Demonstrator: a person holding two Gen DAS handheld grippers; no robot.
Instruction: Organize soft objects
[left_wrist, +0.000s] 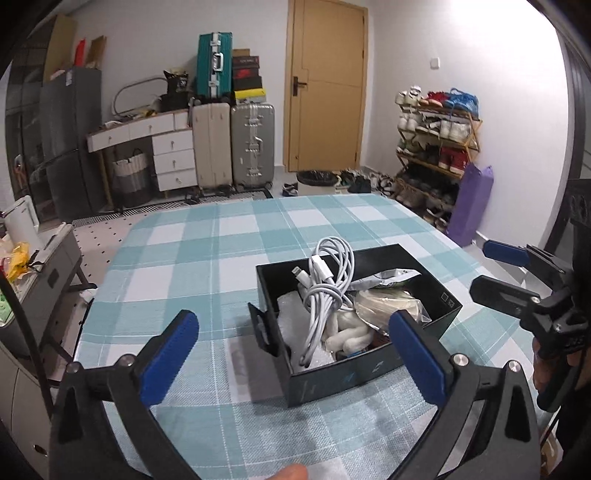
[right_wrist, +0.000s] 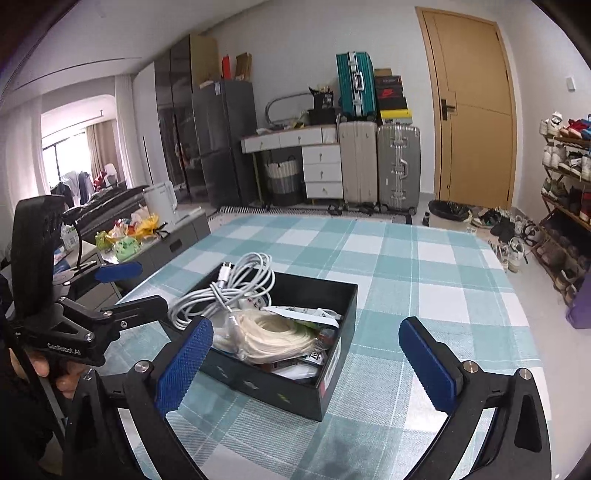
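Observation:
A black open box (left_wrist: 343, 380) (right_wrist: 334, 373) sits on the checked tablecloth. In it lie a coiled white charging cable (left_wrist: 327, 284) (right_wrist: 229, 286), a bagged cream cord coil (left_wrist: 388, 304) (right_wrist: 271, 334), white soft items (left_wrist: 349, 334) and packets (right_wrist: 306, 314). My left gripper (left_wrist: 295, 354) is open and empty, just in front of the box's near-left corner; it also shows at the left of the right wrist view (right_wrist: 127, 286). My right gripper (right_wrist: 314, 358) is open and empty, straddling the box's near end; it shows at the right of the left wrist view (left_wrist: 495, 269).
The table (left_wrist: 207, 254) (right_wrist: 424, 280) has a teal-and-white plaid cloth. Beyond it stand suitcases (left_wrist: 236, 144), a white drawer desk (left_wrist: 166, 147), a door (left_wrist: 325, 85) and a shoe rack (left_wrist: 436, 147). A grey cabinet with bags (right_wrist: 147, 236) stands left of the table.

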